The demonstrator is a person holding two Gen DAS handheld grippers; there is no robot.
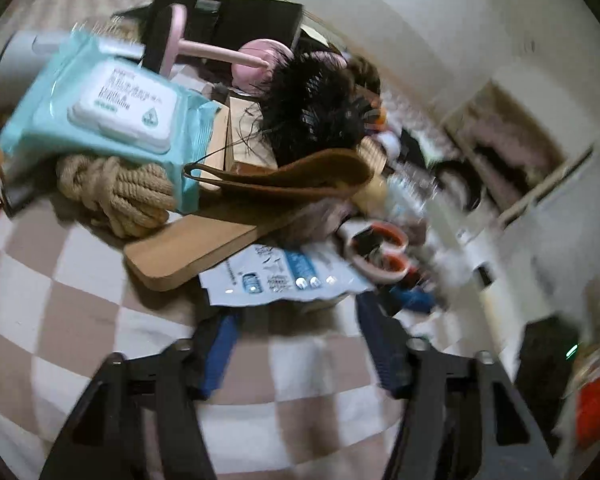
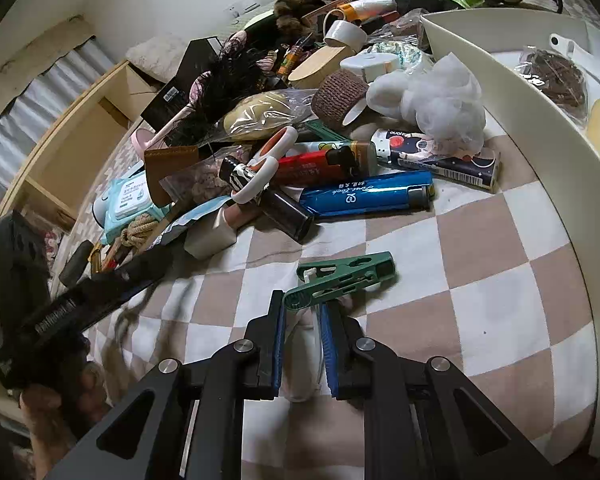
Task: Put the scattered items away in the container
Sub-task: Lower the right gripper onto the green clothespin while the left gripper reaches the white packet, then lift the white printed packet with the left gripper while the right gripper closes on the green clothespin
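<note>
My right gripper [image 2: 303, 308] is shut on a green clothes peg [image 2: 340, 280], held just above the checked cloth. The white container [image 2: 532, 120] stands at the right with a brown net bundle [image 2: 556, 78] inside. My left gripper [image 1: 296, 320] is open and empty, low over the cloth, in front of a white and blue sachet [image 1: 276, 276]. It also shows at the left of the right wrist view [image 2: 112, 280]. Behind the sachet lie a wooden board [image 1: 188, 248], a rope coil [image 1: 116, 192] and a teal wipes pack [image 1: 108, 100].
A pile of items covers the cloth: a blue lighter [image 2: 364, 198], red tube [image 2: 312, 166], brown bandage roll [image 2: 340, 100], white mesh puff [image 2: 448, 104], black feathers [image 2: 220, 84], scissors [image 2: 264, 168]. A wooden shelf [image 2: 80, 148] is at the left.
</note>
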